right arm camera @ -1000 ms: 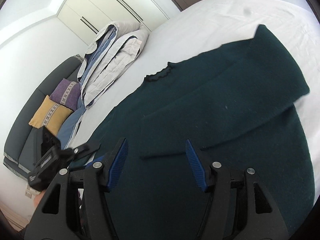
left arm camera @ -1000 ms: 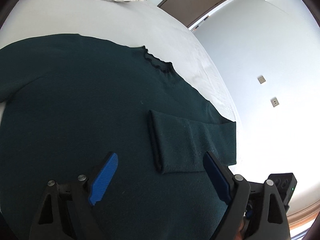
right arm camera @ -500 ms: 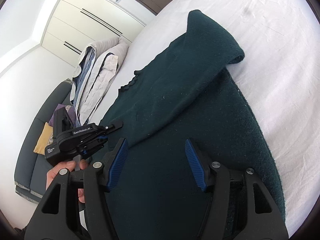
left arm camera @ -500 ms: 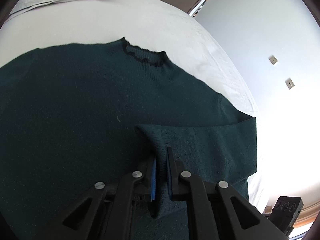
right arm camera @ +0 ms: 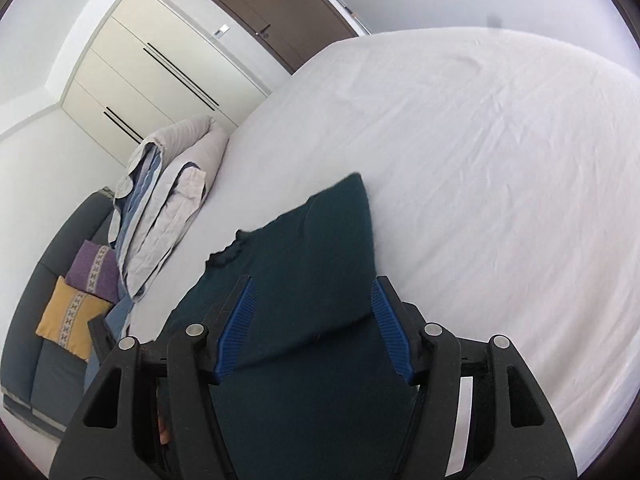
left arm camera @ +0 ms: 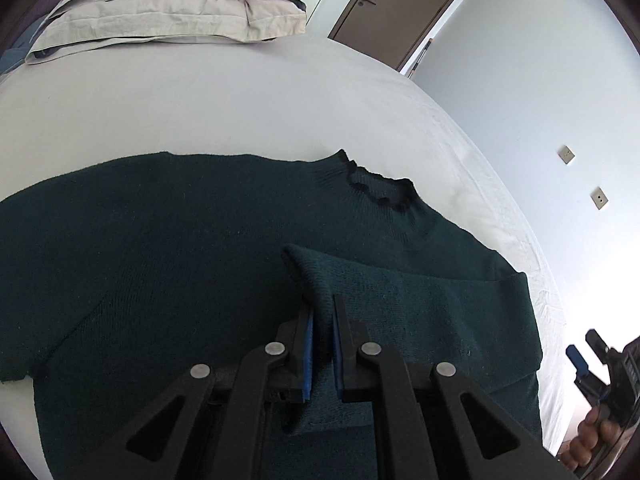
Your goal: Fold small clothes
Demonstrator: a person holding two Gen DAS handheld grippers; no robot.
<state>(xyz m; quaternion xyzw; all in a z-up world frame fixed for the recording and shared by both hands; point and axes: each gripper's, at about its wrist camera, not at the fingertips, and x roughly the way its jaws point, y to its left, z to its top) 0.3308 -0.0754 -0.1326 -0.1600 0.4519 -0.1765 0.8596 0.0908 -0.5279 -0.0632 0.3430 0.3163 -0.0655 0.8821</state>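
I see a dark green sweater (left arm camera: 180,240) lying face up on a white bed (left arm camera: 240,100), its frilled collar (left arm camera: 376,184) pointing toward the pillows (left arm camera: 168,20) at the head. I judge the fold is at an early stage: one sleeve (left arm camera: 420,304) already lies folded across the chest, while the other sleeve spreads out flat toward the left edge of the left wrist view, and the body is not yet folded at all. So the second sleeve and the body folds are what is left, as far as I can tell. My left gripper (left arm camera: 322,344) is pinched nearly closed on the cuff end of the folded sleeve, with dark knit fabric bunched between its blue pads (left arm camera: 307,354); the cuff rises a little off the sweater where I grip it. My right gripper (right arm camera: 312,328) stands wide open and holds nothing. It hovers over the sweater's right side, where the folded sleeve forms a thick doubled edge, and that edge sits between its blue pads (right arm camera: 236,328) without clearly touching either one; I cannot tell whether the tips rest on the cloth below. In the right wrist view I also see a white wardrobe (right arm camera: 160,76), a brown door (right arm camera: 272,8), and a dark sofa with a purple cushion (right arm camera: 94,266) and a yellow cushion (right arm camera: 70,318) beside the bed.
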